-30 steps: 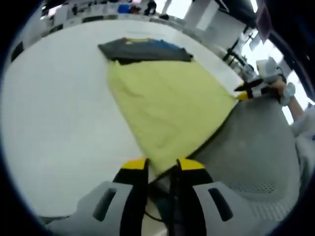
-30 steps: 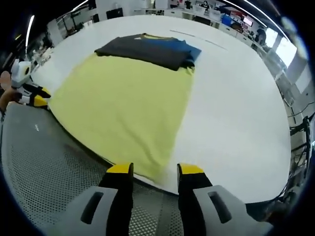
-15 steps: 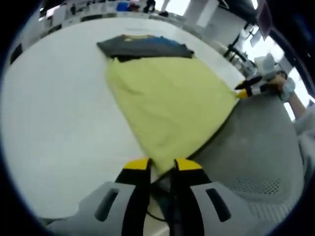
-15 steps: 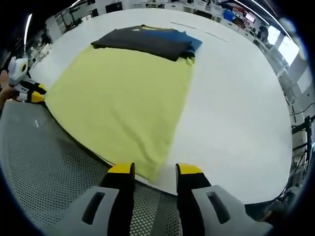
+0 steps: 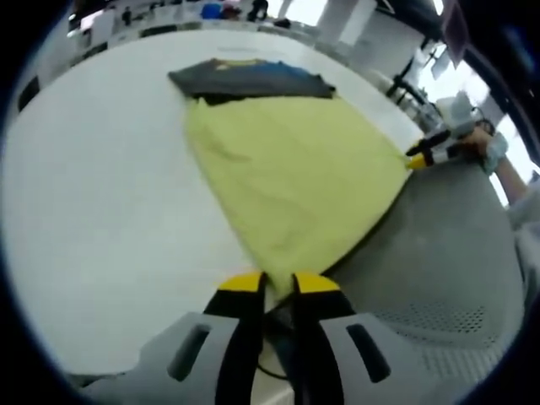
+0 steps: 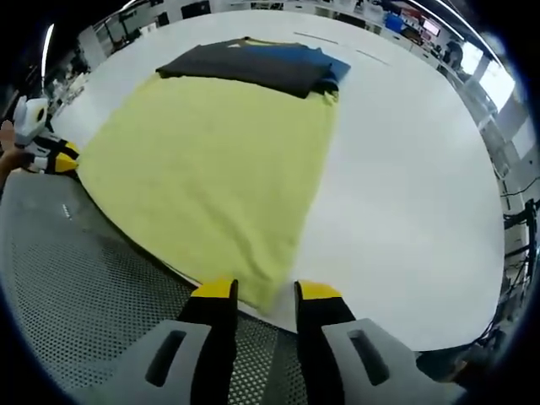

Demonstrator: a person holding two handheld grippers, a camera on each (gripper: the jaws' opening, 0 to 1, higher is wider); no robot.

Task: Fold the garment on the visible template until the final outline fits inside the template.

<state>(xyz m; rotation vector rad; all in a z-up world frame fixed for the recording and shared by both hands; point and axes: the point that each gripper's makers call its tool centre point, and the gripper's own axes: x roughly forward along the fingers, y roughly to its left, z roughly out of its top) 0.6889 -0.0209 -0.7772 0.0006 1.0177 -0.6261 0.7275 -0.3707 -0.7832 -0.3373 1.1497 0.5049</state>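
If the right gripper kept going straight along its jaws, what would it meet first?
The near corner of the yellow cloth, which lies right between the right gripper's tips. Further along that line sits the dark folded garment. Depth is hard to judge here.

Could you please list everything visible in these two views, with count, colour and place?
Yellow cloth: one, pale yellow, spread flat on the table, near edge toward the grippers.
Dark garments: a folded pile, charcoal with blue, at the cloth's far edge; count of pieces cannot be told.
Table: one, white, large, under the cloth.
Perforated surface: one, grey, along the table's near edge.
Left gripper: one, yellow tips, black and grey body, at the cloth's near corner, jaws close together with the edge between them.
Right gripper: one, same colours, at the other near corner, jaws narrowly apart around the edge.
Person's hand: one, behind the right gripper in the left gripper view.
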